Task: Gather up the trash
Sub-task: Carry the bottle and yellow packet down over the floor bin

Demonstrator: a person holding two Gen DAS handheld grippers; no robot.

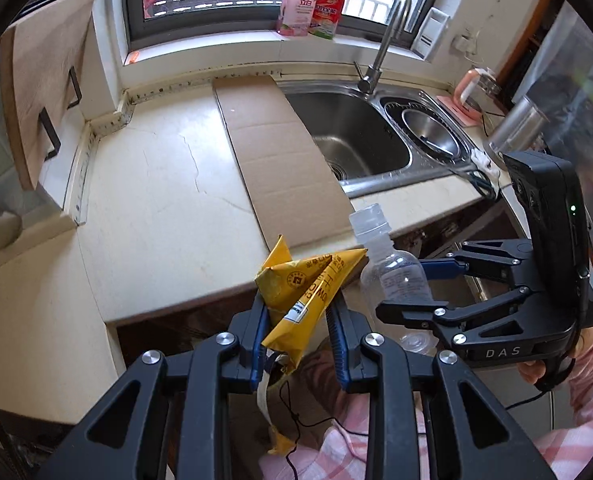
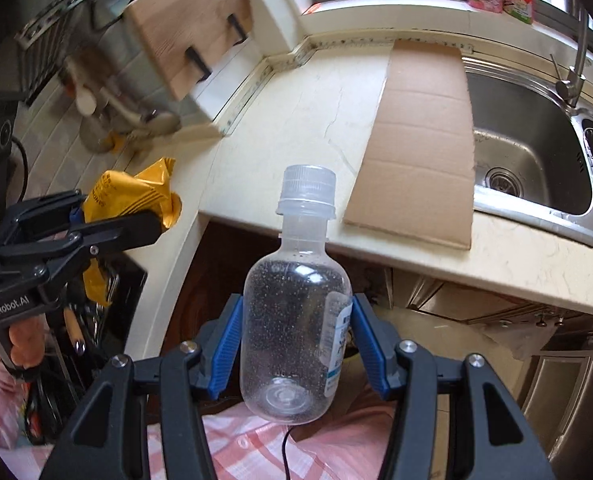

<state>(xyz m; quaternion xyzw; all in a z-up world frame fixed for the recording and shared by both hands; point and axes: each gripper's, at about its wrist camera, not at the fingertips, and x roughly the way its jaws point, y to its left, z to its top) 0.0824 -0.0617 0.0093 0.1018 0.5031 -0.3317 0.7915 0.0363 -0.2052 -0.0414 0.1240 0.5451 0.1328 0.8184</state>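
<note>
Left wrist view: my left claw (image 1: 296, 320) grips a crumpled yellow wrapper (image 1: 300, 292), my right claw (image 2: 296, 340) a clear bottle (image 2: 296, 320); both off the counter (image 1: 156, 200) edge, carried as trash, I judge.

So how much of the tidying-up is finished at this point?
Both pick-ups look done: the left tongs are clamped on a crumpled yellow wrapper, the right tongs on a clear plastic bottle with its cap on, both held off the cream countertop. Left: dropping them in a bin, which is not in view. A flat brown cardboard sheet lies beside the steel sink.
</note>
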